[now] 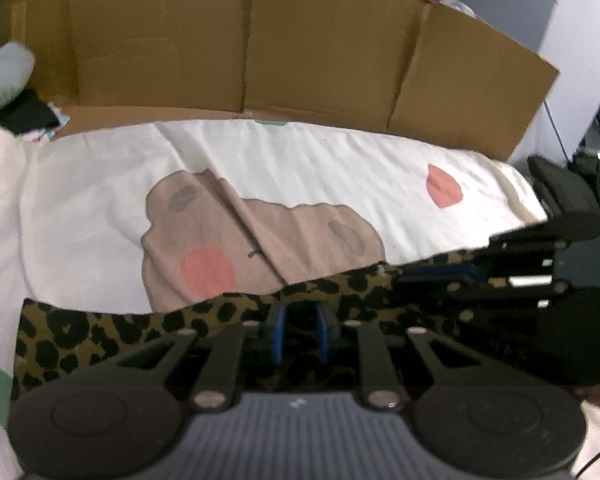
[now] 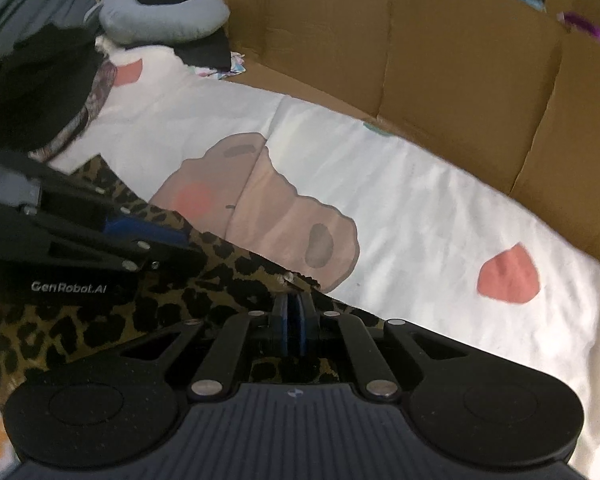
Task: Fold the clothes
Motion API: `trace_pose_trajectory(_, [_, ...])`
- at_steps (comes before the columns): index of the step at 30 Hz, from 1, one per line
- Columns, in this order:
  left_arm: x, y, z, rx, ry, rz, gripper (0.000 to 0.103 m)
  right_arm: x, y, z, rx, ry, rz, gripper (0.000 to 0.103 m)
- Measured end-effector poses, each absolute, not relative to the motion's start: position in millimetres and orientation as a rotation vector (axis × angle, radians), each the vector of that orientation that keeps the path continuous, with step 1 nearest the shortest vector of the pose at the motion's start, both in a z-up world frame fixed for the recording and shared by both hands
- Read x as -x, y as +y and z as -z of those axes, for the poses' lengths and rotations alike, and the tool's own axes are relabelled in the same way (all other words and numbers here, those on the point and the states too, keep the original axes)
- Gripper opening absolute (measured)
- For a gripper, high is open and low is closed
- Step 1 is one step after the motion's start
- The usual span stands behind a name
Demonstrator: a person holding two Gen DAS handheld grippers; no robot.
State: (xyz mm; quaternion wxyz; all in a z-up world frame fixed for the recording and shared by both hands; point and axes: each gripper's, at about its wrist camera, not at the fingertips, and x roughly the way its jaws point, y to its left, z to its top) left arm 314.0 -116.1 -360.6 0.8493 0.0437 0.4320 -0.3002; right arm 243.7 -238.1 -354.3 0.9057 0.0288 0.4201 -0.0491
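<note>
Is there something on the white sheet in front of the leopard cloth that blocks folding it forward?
Nothing visible does. Both the left gripper and right gripper grip the leopard cloth. Ahead lies only the printed white sheet, up to the cardboard wall.

The garment (image 1: 112,332) lay on the sheet (image 1: 320,168), with the cardboard (image 1: 260,40) standing behind and a pillow (image 2: 160,12) at the sheet's far-left end.

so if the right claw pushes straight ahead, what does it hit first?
The right claw is shut on the leopard-print cloth. Straight ahead it would probably meet the white bedsheet at the brown cartoon print, though depth is unclear.
</note>
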Motion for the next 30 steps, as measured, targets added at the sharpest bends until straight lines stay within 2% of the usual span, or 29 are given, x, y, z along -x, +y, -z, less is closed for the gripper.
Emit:
trace_pose_trajectory(1, [-311.5,-116.1,358.8,-0.090,0.908,0.638,0.015,-243.7,-239.6,354.2,-0.076,0.869,0.102,0.010])
trace_pose_trajectory(3, [-306.5,-116.1,355.3,-0.085,0.902,0.649,0.012,-243.8,-242.6,353.5,-0.111,0.873,0.105,0.010])
trace_pose_trajectory(13, [-281.4,-116.1,337.7,-0.060,0.876,0.704,0.012,-220.1,-242.3,322.7,-0.193,0.798,0.066,0.010])
trace_pose_trajectory(21, [-278.7,-116.4,351.1,-0.094,0.862,0.684,0.015,-219.4,-223.4,343.1,-0.100,0.867,0.050,0.011])
trace_pose_trajectory(23, [-280.8,-112.6,354.0,-0.102,0.854,0.661,0.003,-218.5,-225.6,345.5,-0.089,0.866,0.054,0.011])
trace_pose_trajectory(30, [-281.2,-83.4,344.9,-0.105,0.861,0.575,0.003,-207.2,-237.1,341.1,-0.115,0.881,0.120,0.011])
